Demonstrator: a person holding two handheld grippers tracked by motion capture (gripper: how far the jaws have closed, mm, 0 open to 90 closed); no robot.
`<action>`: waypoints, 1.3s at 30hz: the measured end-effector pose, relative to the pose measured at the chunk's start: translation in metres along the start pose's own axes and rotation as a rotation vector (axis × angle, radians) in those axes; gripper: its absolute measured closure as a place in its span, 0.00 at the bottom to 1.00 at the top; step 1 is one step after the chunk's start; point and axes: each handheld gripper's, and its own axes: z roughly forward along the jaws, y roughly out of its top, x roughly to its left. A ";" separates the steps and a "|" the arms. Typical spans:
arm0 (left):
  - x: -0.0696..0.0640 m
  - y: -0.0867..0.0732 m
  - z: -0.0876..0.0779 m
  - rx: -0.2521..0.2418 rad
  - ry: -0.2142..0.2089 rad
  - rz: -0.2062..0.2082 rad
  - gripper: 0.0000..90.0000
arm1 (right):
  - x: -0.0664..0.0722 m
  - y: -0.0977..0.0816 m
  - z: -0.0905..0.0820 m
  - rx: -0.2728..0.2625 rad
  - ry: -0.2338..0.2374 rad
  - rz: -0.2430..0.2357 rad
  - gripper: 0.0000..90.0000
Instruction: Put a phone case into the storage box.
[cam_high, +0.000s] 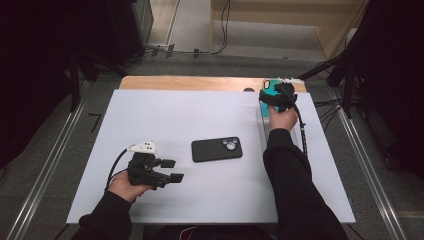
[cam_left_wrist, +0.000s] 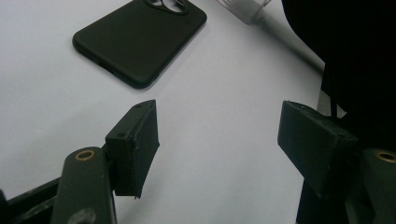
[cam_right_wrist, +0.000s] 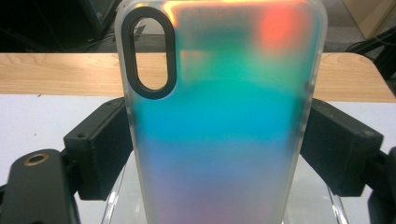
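A black phone (cam_high: 217, 149) lies back up in the middle of the white board (cam_high: 165, 120); in the left gripper view the phone (cam_left_wrist: 140, 39) is ahead and to the left. My left gripper (cam_high: 172, 170) rests low at the board's front left, open, with nothing but bare board between its jaws (cam_left_wrist: 219, 140). At the far right back, my right gripper (cam_high: 274, 97) is shut on an iridescent teal phone case (cam_high: 269, 86). The case (cam_right_wrist: 219, 116) stands upright, and both pads press on its long edges.
A clear plastic holder (cam_high: 261, 124) sits on the board's right side below the held case; its edge (cam_right_wrist: 114, 200) shows under the case. A strip of wooden tabletop (cam_high: 200, 82) runs behind the board. Cables and metal rails lie on the floor around the table.
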 end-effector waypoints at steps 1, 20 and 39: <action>0.000 0.000 0.000 0.001 -0.001 0.000 0.33 | 0.000 0.000 0.000 0.000 -0.003 -0.002 0.15; 0.001 0.000 0.001 0.001 0.005 -0.005 0.33 | -0.006 0.006 -0.015 0.027 0.055 0.013 0.09; 0.005 0.005 0.000 -0.016 0.005 -0.030 0.33 | -0.019 0.000 -0.063 0.137 0.186 -0.015 0.09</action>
